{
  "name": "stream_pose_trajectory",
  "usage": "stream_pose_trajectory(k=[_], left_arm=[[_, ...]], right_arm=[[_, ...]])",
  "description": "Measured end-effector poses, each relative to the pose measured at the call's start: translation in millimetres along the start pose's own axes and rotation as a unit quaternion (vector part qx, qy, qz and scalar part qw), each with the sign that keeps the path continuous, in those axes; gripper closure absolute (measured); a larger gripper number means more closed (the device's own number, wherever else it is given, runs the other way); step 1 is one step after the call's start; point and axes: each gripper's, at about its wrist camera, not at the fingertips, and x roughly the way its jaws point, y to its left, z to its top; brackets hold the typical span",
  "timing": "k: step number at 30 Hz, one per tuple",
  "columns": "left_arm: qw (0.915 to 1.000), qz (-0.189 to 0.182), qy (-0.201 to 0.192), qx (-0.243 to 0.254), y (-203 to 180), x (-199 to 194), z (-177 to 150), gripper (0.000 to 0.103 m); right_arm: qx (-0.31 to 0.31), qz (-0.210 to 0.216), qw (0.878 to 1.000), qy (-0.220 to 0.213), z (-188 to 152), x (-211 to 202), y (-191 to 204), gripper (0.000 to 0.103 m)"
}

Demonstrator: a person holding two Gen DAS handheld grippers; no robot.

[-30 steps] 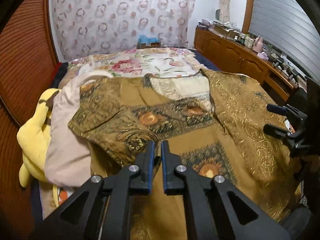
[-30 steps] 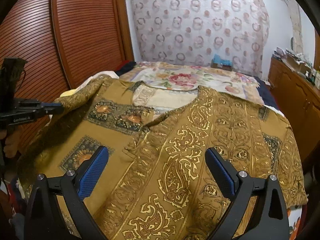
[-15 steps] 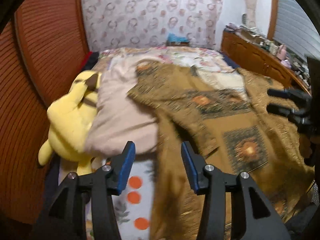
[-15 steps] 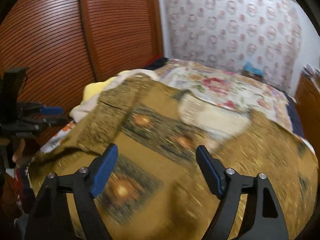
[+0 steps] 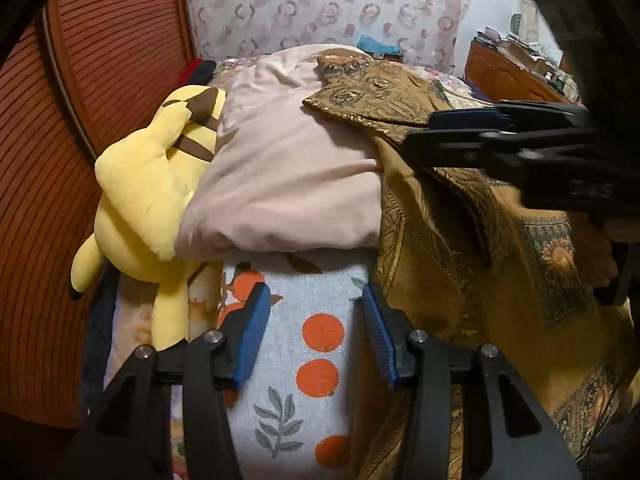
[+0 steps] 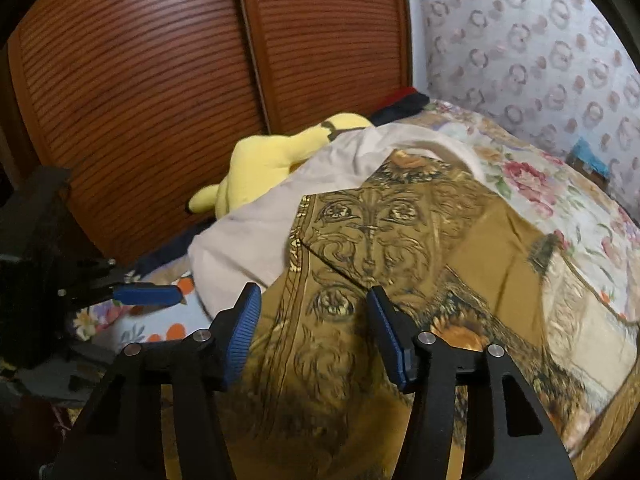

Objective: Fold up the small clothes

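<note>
My right tool (image 6: 312,330) hangs over the brown gold-patterned shirt (image 6: 400,280), its blue pads about half apart and closing; the cloth lies under the gap, but blur there keeps me from telling whether the pads touch it, and I see nothing pinched. My left tool (image 5: 314,338) stands about half open with nothing between its pads, hovering over the near bed sheet with orange dots (image 5: 316,360), just left of the shirt's edge. The shirt is spread across the bed, its left sleeve flopped up onto a pale pink pillow (image 5: 288,176). The shirt's near hem is cut off behind my tools' black frames in both views, and its right part runs out of view. In the left wrist view the right tool crosses in front of the shirt from the right, hiding the chest and collar area; part of the hand (image 5: 612,248) holding it shows at the right edge, mostly hidden. A yellow plush toy (image 5: 148,200) lies at the left, partly tucked under the pillow so its face is hidden, against the brown slatted wardrobe doors (image 6: 160,80). Farther off lie a floral bedspread (image 6: 560,200) and a circle-patterned curtain (image 5: 320,8); clutter on the wooden dresser (image 5: 504,76) at far right is too small to make out.
</note>
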Motion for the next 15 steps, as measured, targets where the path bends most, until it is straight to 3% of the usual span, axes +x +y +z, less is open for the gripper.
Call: stream_pose_trajectory(k=[2,4,6,10,12,15], left_arm=[[1.0000,0.000,-0.003,0.000,0.5,0.3,0.0,0.056],[1.0000,0.001,-0.009,0.001,0.3,0.3,-0.3,0.056],[0.9999,0.003,-0.016,0.005,-0.4,0.3,-1.2,0.056],[0.9988,0.027,-0.022,0.033,-8.1,-3.3,-2.8,0.056],[0.9993,0.014,-0.024,0.025,-8.6,-5.1,-5.6,0.056],[0.9984,0.020,-0.032,0.042,-13.6,-2.6,-2.3,0.056]], right_arm=[[-0.008,-0.004,1.000,0.006,3.0,6.9,-0.2,0.059],[-0.014,-0.001,1.000,0.010,3.6,11.2,-1.5,0.085],[-0.015,0.000,1.000,0.004,2.1,10.2,-2.6,0.098],[-0.003,-0.027,0.999,-0.029,2.1,-17.0,-11.4,0.100],[0.032,-0.037,0.998,-0.044,-0.9,-36.5,-25.8,0.100],[0.039,-0.064,0.997,-0.034,-11.3,-51.0,-41.2,0.100]])
